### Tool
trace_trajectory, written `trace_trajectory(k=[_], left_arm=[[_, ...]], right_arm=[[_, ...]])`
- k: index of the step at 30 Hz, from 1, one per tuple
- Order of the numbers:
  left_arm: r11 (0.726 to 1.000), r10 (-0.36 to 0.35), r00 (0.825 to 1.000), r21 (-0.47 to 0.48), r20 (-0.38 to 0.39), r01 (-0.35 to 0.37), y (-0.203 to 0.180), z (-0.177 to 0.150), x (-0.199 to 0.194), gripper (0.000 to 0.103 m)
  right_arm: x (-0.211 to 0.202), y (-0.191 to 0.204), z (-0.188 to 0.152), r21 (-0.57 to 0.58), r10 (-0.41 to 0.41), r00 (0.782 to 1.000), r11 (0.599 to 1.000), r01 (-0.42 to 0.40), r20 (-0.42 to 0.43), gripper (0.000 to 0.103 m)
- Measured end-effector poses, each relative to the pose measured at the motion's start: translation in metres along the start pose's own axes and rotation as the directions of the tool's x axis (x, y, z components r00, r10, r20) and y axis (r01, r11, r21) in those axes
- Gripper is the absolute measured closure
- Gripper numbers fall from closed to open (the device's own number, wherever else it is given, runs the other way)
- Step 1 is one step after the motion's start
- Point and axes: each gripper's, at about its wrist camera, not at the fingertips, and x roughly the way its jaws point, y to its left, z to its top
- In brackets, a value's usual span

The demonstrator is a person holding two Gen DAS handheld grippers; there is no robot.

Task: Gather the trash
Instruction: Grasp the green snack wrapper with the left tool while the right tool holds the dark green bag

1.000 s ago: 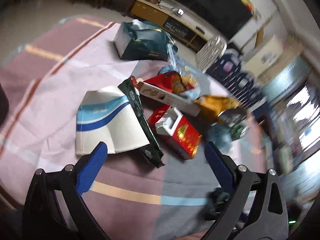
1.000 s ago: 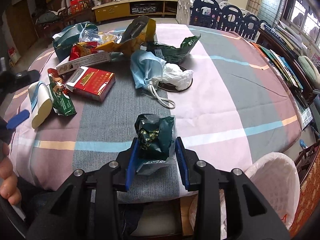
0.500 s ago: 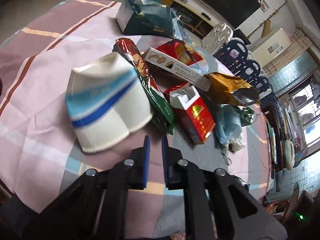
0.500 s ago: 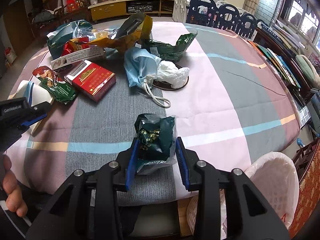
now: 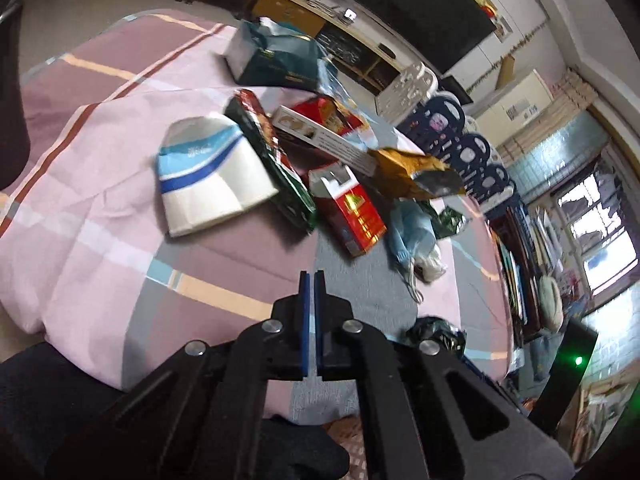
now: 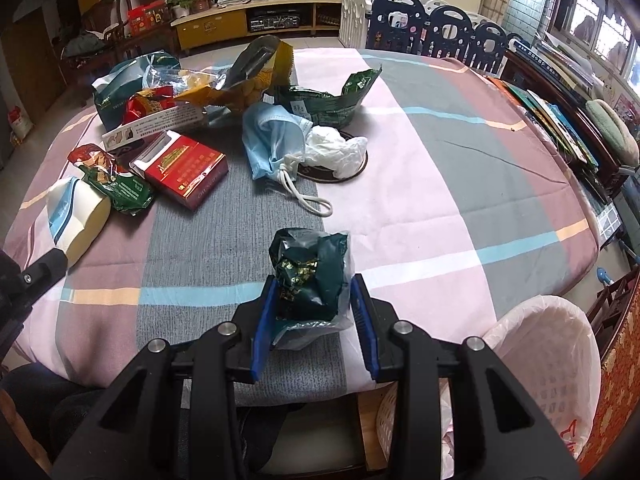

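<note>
A crumpled green wrapper (image 6: 310, 276) is being gripped between the right gripper's (image 6: 314, 320) jaws above the desk (image 6: 440, 208) edge. The left gripper's (image 5: 311, 284) jaws are being kept closed, with nothing between them. A lined bin (image 6: 548, 364) is being seen beside the desk.

The left black plastic gripper with blue pads (image 5: 311, 280) has its jaws closed together, only a thin slit between the pads, nothing held; it points down at a slant and hangs above the surface w/o touching it. The right black plastic gripper with blue pads (image 6: 316, 300) points down more steeply, jaws partly apart and pressing from both sides on a crumpled dark green foil wrapper (image 6: 310, 272). Part of the left gripper also shows at the left edge of the right wrist view.
</note>
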Motion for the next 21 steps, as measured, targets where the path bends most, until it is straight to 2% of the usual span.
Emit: trace_trajectory(k=[4, 5, 6, 8, 11, 13, 15, 17, 19, 20, 21], left_arm=[[0.996, -0.033, 0.999, -0.080, -0.019, 0.031, 0.018, 0.005, 0.006, 0.099], [0.993, -0.045, 0.998, -0.108, -0.038, 0.041, 0.021, 0.006, 0.011, 0.094], [0.990, -0.060, 0.997, -0.128, -0.053, 0.053, 0.021, 0.009, 0.016, 0.075], [0.986, -0.099, 0.993, -0.143, -0.061, 0.089, 0.013, 0.018, 0.025, 0.049], [0.985, -0.126, 0.989, -0.124, -0.072, 0.116, -0.004, 0.030, 0.042, 0.047], [0.987, -0.105, 0.991, -0.131, -0.083, 0.094, -0.011, 0.040, 0.057, 0.047], [0.994, 0.011, 0.996, -0.109, -0.092, -0.021, -0.017, 0.049, 0.074, 0.047], [0.985, 0.138, 0.985, -0.091, -0.102, -0.147, -0.017, 0.053, 0.089, 0.050], [0.982, 0.146, 0.980, -0.097, -0.137, -0.160, -0.014, 0.053, 0.102, 0.067], [0.981, 0.157, 0.976, -0.086, -0.149, -0.171, -0.014, 0.052, 0.106, 0.083], [0.981, 0.168, 0.974, -0.073, -0.151, -0.181, -0.012, 0.050, 0.108, 0.090]], right_arm=[[0.002, -0.005, 0.000, 0.019, 0.003, 1.000, 1.000, -0.002, -0.010, 0.066], [0.003, -0.006, 0.000, 0.023, 0.005, 1.000, 1.000, -0.005, -0.010, 0.066], [0.004, -0.006, 0.000, 0.024, 0.006, 1.000, 1.000, -0.006, -0.011, 0.066], [0.007, -0.005, -0.002, 0.021, 0.007, 1.000, 1.000, -0.006, -0.016, 0.066], [0.007, -0.003, -0.004, 0.005, -0.002, 1.000, 1.000, 0.002, -0.005, 0.065], [0.007, -0.003, -0.003, 0.001, 0.001, 1.000, 1.000, -0.001, -0.003, 0.065], [0.007, -0.006, -0.002, 0.012, 0.011, 1.000, 1.000, -0.011, -0.006, 0.065], [0.008, -0.009, -0.003, 0.020, 0.018, 1.000, 1.000, -0.018, -0.007, 0.064], [0.010, -0.009, -0.004, 0.014, 0.015, 1.000, 1.000, -0.015, -0.001, 0.062], [0.010, -0.008, -0.004, 0.009, 0.014, 1.000, 1.000, -0.014, 0.001, 0.061], [0.011, -0.008, -0.004, 0.006, 0.014, 1.000, 1.000, -0.014, 0.003, 0.061]])
